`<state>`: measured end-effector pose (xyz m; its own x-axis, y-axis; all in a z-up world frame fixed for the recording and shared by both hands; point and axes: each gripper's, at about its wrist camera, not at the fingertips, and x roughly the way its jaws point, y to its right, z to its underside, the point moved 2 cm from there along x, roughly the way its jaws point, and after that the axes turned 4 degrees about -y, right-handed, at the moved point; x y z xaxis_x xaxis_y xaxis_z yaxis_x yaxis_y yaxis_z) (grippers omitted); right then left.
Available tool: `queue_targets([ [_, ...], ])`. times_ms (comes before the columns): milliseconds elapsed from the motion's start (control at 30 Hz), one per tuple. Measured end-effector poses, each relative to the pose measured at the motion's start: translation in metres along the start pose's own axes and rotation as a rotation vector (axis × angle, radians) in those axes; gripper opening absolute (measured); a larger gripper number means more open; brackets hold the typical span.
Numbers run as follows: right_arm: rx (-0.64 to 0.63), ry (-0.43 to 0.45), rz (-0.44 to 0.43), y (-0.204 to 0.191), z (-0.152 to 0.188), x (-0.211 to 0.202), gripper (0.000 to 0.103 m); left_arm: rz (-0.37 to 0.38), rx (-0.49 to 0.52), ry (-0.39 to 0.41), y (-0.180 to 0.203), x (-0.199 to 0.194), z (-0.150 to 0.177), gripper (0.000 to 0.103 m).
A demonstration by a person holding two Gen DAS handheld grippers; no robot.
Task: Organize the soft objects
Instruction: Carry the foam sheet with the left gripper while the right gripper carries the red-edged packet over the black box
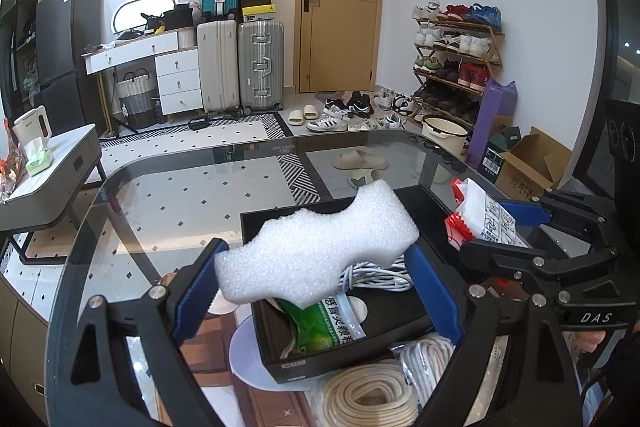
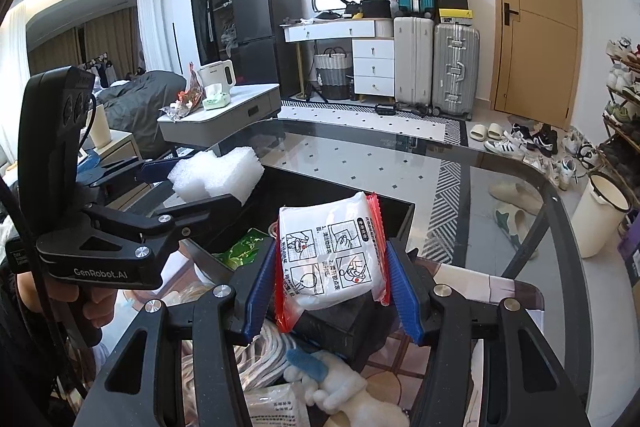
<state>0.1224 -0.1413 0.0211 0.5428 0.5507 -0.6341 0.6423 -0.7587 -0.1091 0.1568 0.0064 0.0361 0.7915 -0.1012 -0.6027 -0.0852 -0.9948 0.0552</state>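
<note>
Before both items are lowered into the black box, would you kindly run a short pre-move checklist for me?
1. Left gripper clamps the white foam block: ok.
2. Right gripper clamps the white sachet: ok.
3. Both items above the black box: ok.
4. Free space in the box: not ok, a green packet and white cable already fill part.
5. Grippers apart from each other: ok.

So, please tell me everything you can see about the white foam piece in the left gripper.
The white foam block looks light, with a grainy beaded surface and wavy notches cut into its edges. The left gripper is shut on it, one blue pad pressing on each end, and holds it tilted above the black box on the glass table. Nothing else touches it.
</note>
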Motion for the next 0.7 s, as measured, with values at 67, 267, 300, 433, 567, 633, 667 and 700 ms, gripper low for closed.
queue_targets([
  [67,-0.004,0.001,-0.005,0.0,-0.002,0.003,0.054,0.002,0.009,-0.002,0.001,0.002,-0.001,0.089],
  [267,-0.015,-0.004,-0.006,0.0,-0.006,0.009,0.054,0.009,0.017,-0.02,0.001,0.011,-0.002,0.089],
  [300,-0.016,-0.008,-0.01,0.0,-0.006,0.01,0.054,0.01,0.019,-0.022,0.001,0.011,-0.002,0.089],
  [433,-0.017,-0.013,-0.013,0.0,-0.005,0.011,0.054,0.013,0.027,-0.028,-0.001,0.014,-0.002,0.089],
  [567,-0.016,-0.013,-0.009,0.001,-0.006,0.013,0.054,0.015,0.033,-0.035,0.0,0.015,-0.001,0.089],
  [633,-0.015,-0.013,-0.009,0.002,-0.007,0.014,0.054,0.009,0.037,-0.037,0.001,0.015,-0.001,0.09],
  [667,-0.015,-0.013,-0.01,0.002,-0.007,0.014,0.054,0.003,0.036,-0.04,0.001,0.016,-0.001,0.09],
  [700,-0.014,-0.015,-0.013,0.003,-0.006,0.016,0.054,0.002,0.033,-0.043,0.001,0.016,-0.001,0.09],
])
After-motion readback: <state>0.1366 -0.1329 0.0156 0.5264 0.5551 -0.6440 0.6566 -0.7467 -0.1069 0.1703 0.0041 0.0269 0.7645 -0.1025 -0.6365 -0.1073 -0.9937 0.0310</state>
